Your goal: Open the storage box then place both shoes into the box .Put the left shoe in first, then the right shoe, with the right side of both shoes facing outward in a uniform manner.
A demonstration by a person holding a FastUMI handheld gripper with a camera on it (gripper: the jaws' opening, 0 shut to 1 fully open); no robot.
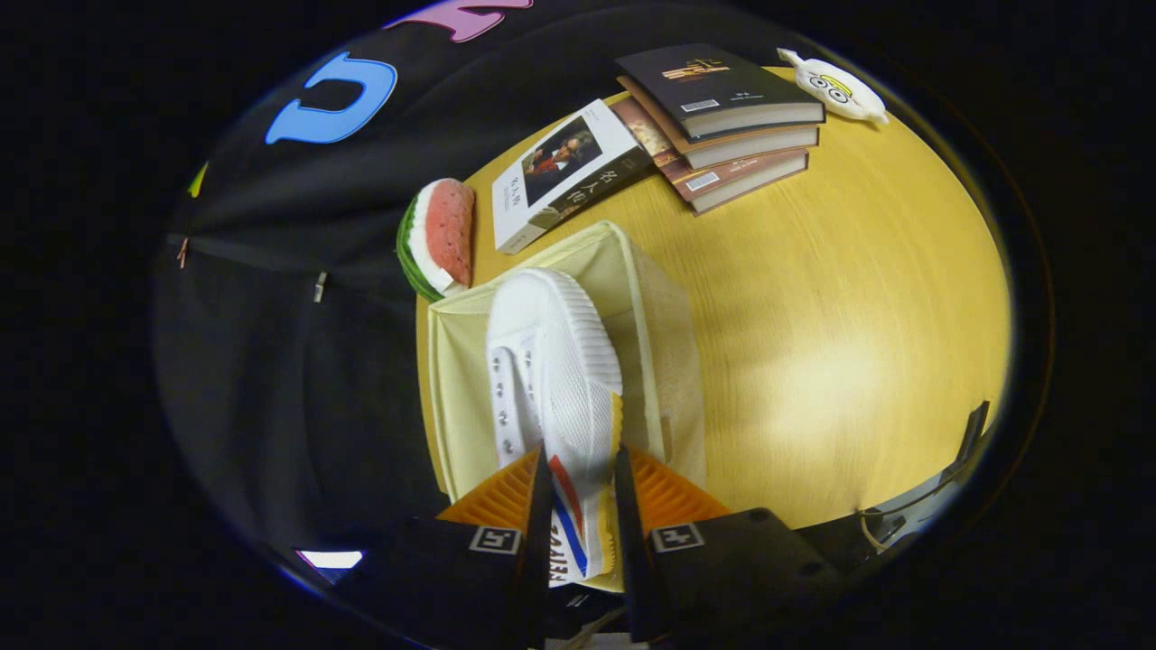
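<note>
A white canvas shoe (553,361) with red and blue side stripes hangs on its side between my fingers, toe pointing away from me. My gripper (580,478) is shut on the shoe near its heel end, one finger on each side. Below the shoe stands the pale cream storage box (664,343), open at the top, at the near left corner of the yellow wooden table (849,316). The shoe's toe is over the box's opening; I cannot tell whether it touches the inside.
Beyond the box lie a white-covered book (564,176) and a stack of three books (722,122). A watermelon-slice toy (440,236) sits by the table's left edge, a small white plush toy (835,86) at the far side. Bare table spreads to the right.
</note>
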